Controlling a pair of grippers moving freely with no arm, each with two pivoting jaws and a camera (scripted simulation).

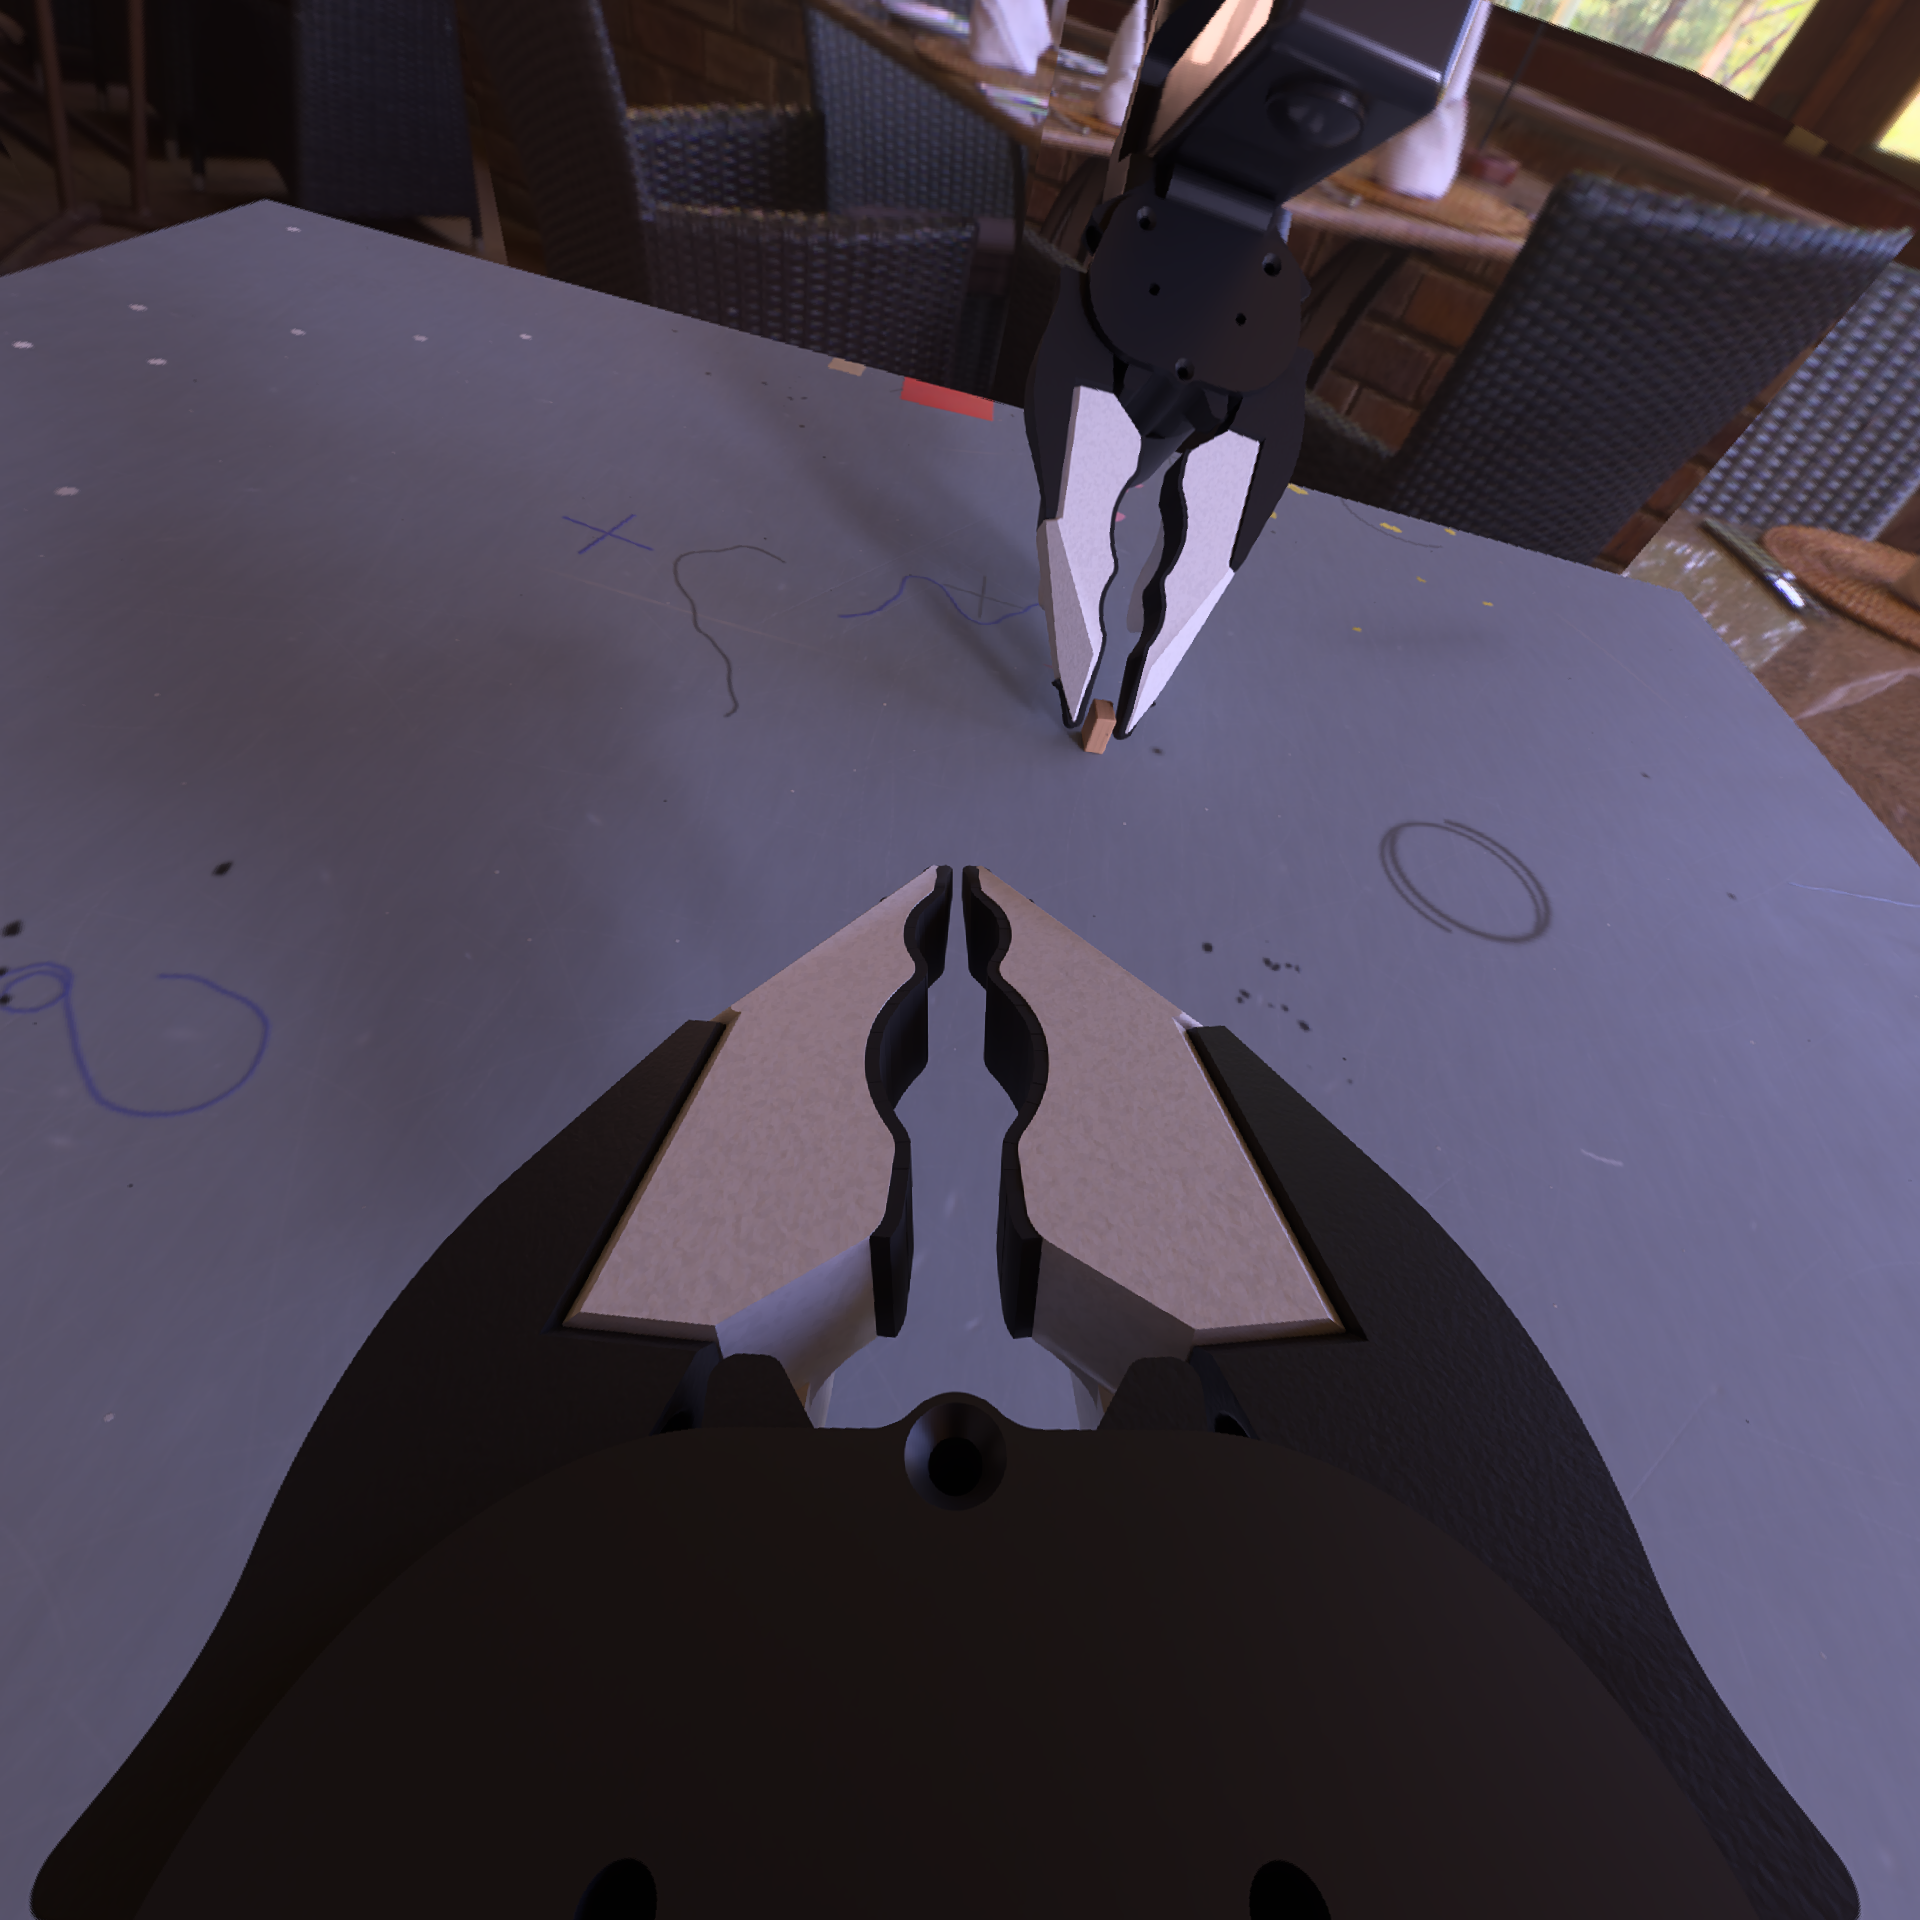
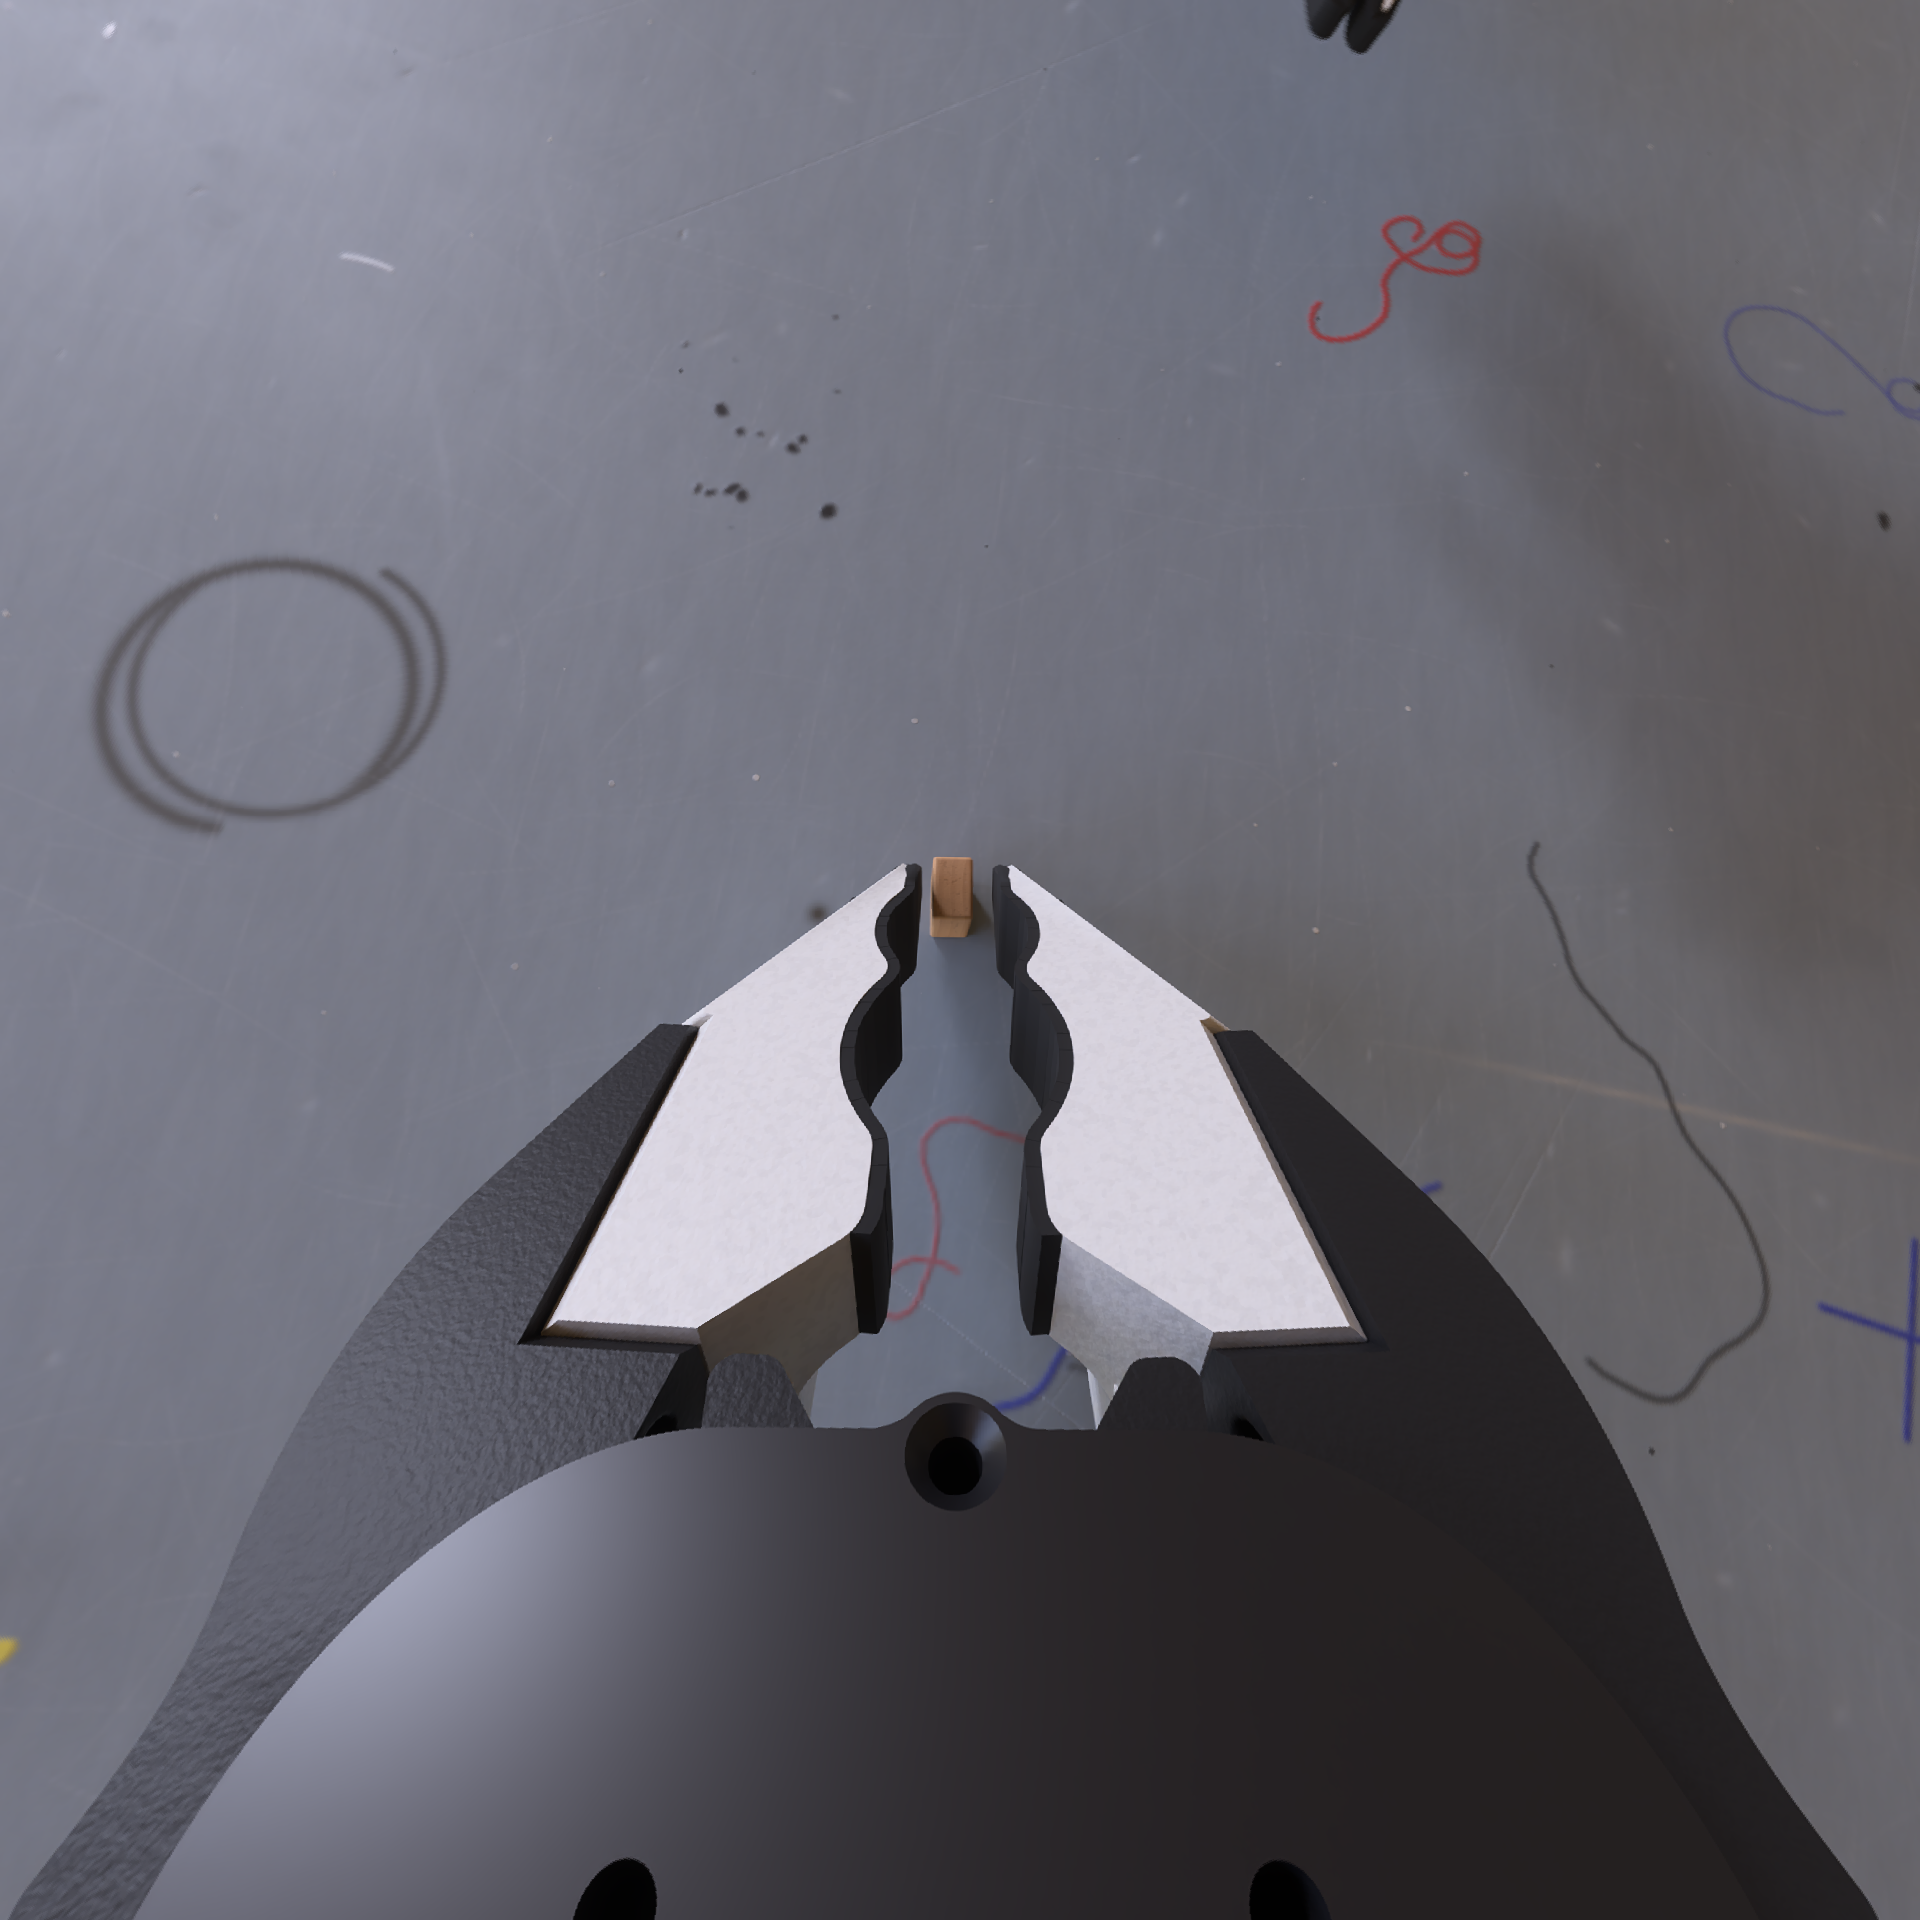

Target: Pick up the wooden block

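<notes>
The wooden block (image 2: pixel 951 902) is a small tan piece standing on the grey table (image 2: pixel 520 935). My right gripper (image 2: pixel 955 878) points down at it. Its jaws are slightly apart with the block between the fingertips, and a thin gap shows on each side. In the left wrist view the right gripper (image 1: pixel 1098 717) stands upright over the block (image 1: pixel 1098 736), tips at the table surface. My left gripper (image 1: pixel 954 878) is shut and empty, hovering over the table (image 1: pixel 520 779) some way short of the block.
The table top bears pen scribbles, a drawn circle (image 1: pixel 1465 881) and black specks. A red tape patch (image 1: pixel 945 398) lies near the far edge. Dark wicker chairs (image 1: pixel 1621 364) and a set table stand beyond that edge. A black part (image 2: pixel 1351 21) shows at the top of the right wrist view.
</notes>
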